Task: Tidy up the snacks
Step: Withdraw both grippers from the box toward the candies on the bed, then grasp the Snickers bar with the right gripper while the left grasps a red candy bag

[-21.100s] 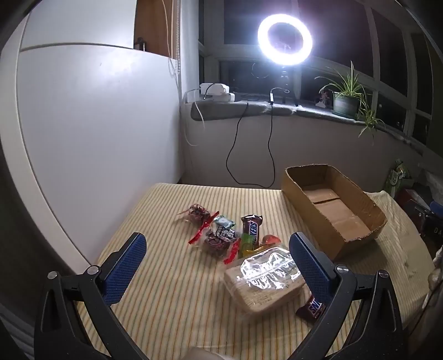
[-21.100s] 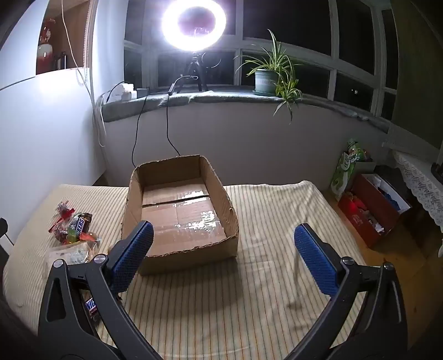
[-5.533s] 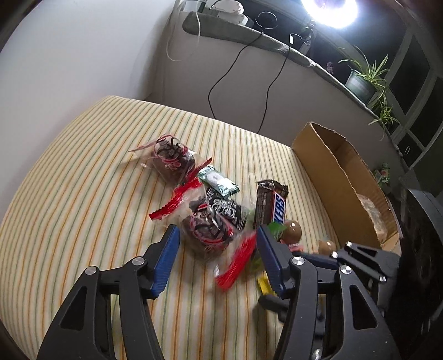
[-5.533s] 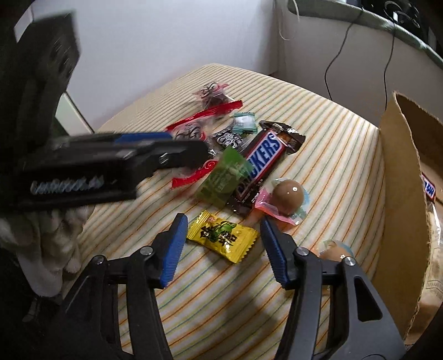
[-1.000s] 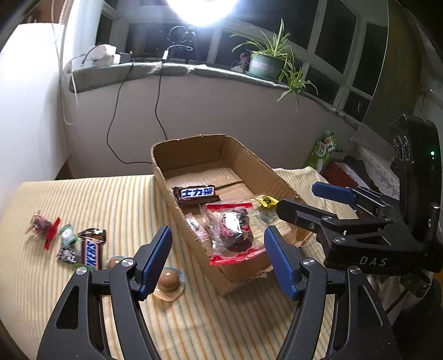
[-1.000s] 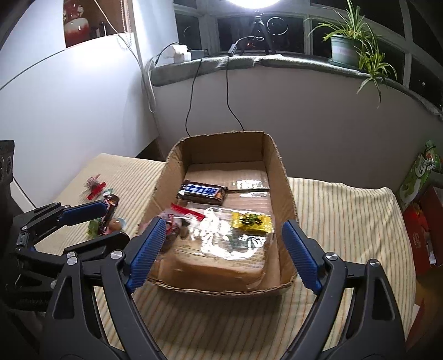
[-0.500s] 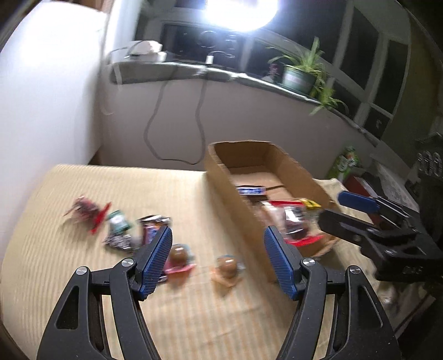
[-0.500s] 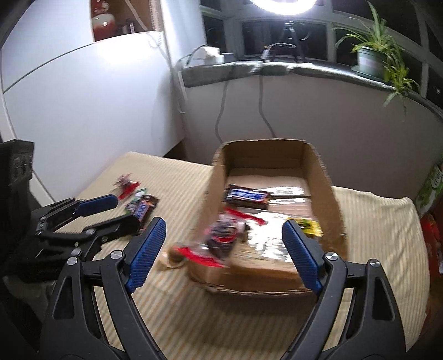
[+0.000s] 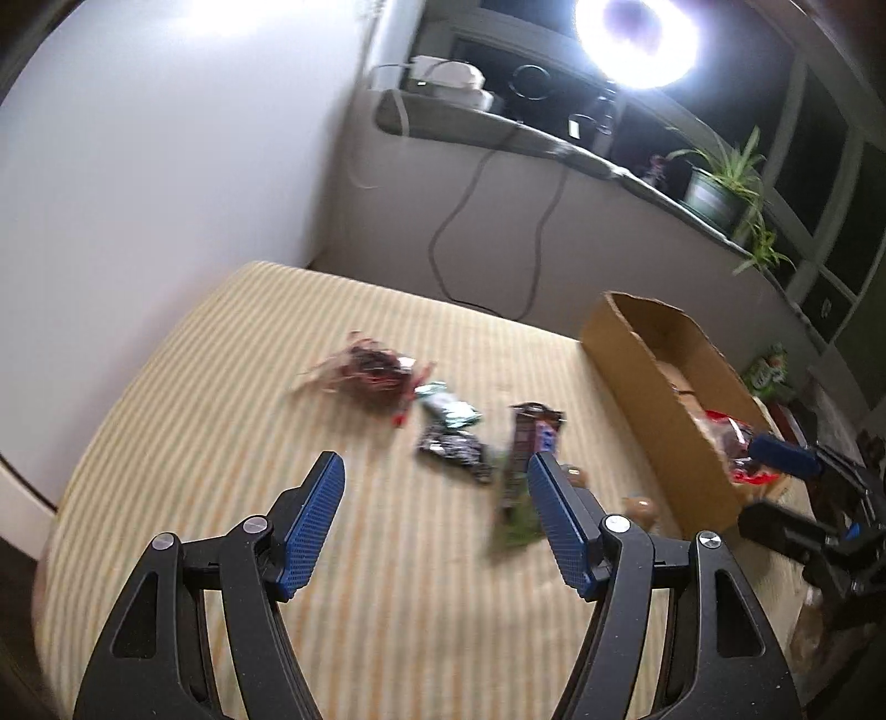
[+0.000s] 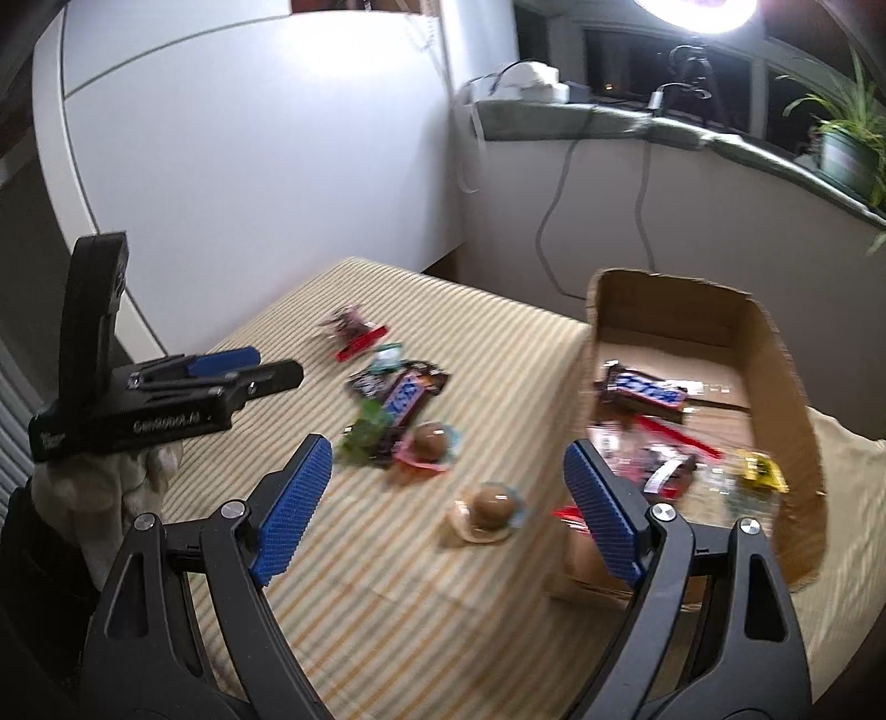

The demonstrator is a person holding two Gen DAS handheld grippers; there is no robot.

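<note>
Loose snacks lie on the striped bed (image 9: pixel 221 443): a red-tied clear bag (image 9: pixel 374 371), a green packet (image 9: pixel 448 411), a dark packet (image 9: pixel 451 448), a Snickers bar (image 10: pixel 407 394), a green candy (image 10: pixel 365 435) and two brown balls in wrappers (image 10: pixel 429 440) (image 10: pixel 490 507). The cardboard box (image 10: pixel 769 354) holds a Snickers bar (image 10: pixel 642 387), a red-tied bag (image 10: pixel 659 454) and a yellow candy (image 10: pixel 761 471). My left gripper (image 9: pixel 434 498) is open and empty above the loose snacks. My right gripper (image 10: pixel 448 482) is open and empty, over the two balls.
A white wall (image 9: pixel 166 166) borders the bed on the left. A windowsill carries a ring light (image 9: pixel 637 39), cables and a potted plant (image 9: pixel 714 188). The box (image 9: pixel 653 399) sits at the bed's right side.
Both grippers have swung left and down from the box toward the loose snacks. Both stay open and empty.
</note>
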